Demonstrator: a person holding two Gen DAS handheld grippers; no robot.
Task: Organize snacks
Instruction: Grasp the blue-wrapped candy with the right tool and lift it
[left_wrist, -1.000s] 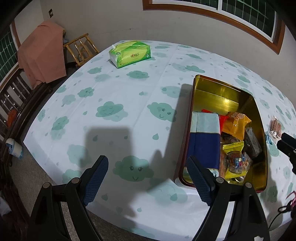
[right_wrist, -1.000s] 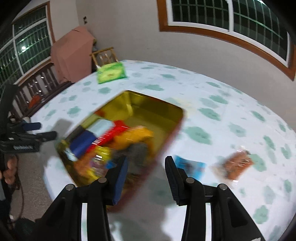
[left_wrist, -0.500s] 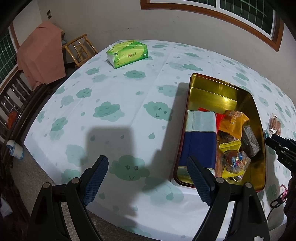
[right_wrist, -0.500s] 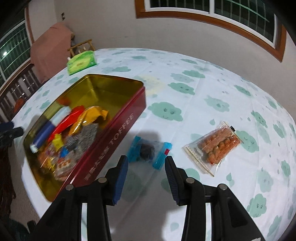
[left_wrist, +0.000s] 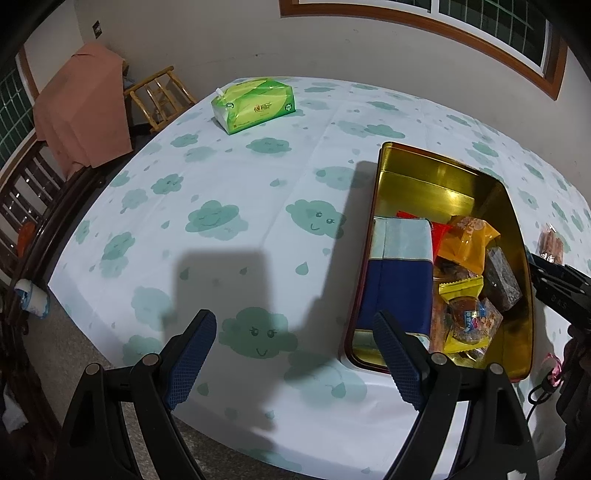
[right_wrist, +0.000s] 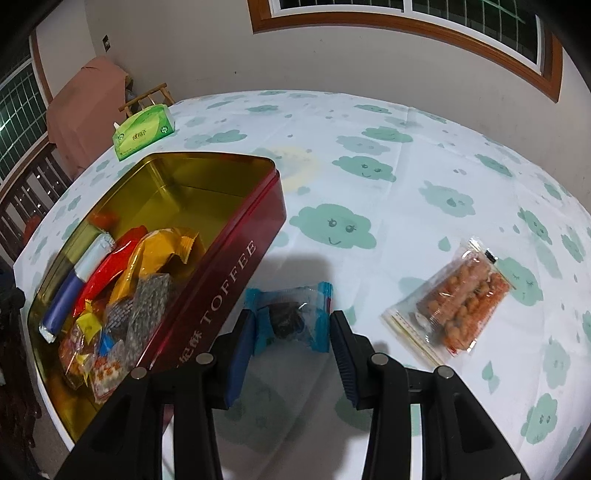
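A red toffee tin (right_wrist: 236, 258) with a gold inside holds several wrapped snacks; it also shows in the left wrist view (left_wrist: 517, 236). A blue-wrapped dark snack (right_wrist: 291, 317) lies on the cloth beside the tin. My right gripper (right_wrist: 291, 328) is open with its fingers either side of that snack, not closed on it. A clear bag of orange snacks (right_wrist: 458, 299) lies to the right. My left gripper (left_wrist: 295, 347) is open and empty over the cloth, left of the tin.
A green tissue pack (left_wrist: 255, 103) lies at the far side of the round table with a cloud-print cloth (left_wrist: 221, 184). A wooden chair (left_wrist: 159, 96) and a pink-draped piece of furniture (left_wrist: 81, 110) stand beyond the table's edge.
My right gripper has swung from over the tin to the blue-wrapped snack and moved down close to it. The left gripper has shifted only slightly.
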